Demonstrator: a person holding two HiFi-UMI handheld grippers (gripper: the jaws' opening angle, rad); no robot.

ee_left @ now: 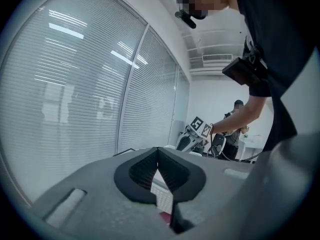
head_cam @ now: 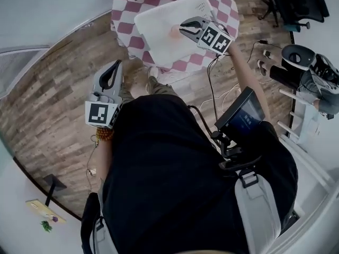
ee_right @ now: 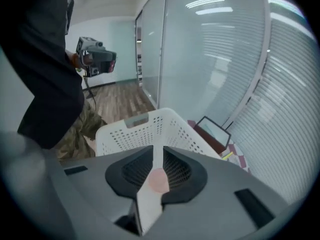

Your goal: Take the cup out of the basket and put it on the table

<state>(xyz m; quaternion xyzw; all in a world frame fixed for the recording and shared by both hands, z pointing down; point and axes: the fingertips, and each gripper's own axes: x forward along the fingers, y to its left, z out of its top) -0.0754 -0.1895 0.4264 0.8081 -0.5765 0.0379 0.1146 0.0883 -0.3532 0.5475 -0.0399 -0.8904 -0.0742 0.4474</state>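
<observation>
Checkered round table (head_cam: 127, 28) at 12 o'clock bears the white perforated plastic basket (head_cam: 145, 33), pink cup (head_cam: 175, 32) inside. Our right gripper (head_cam: 183, 26) hovers above it, narrowly parted, empty; left gripper (head_cam: 114, 67) closed. Extraction not started.

The right gripper (ee_right: 158, 151) hangs over a white perforated basket (ee_right: 145, 129), its jaws parted by a narrow gap with nothing pressed between the pads. Through that gap a pink cup (ee_right: 159, 180) shows inside the basket. Just right of the basket lies a dark-framed tray (ee_right: 212, 131) on a checkered tablecloth (ee_right: 241, 160). Beyond the basket runs wooden floor (ee_right: 117, 96), with the left gripper (ee_right: 97, 59) held high above it.
</observation>
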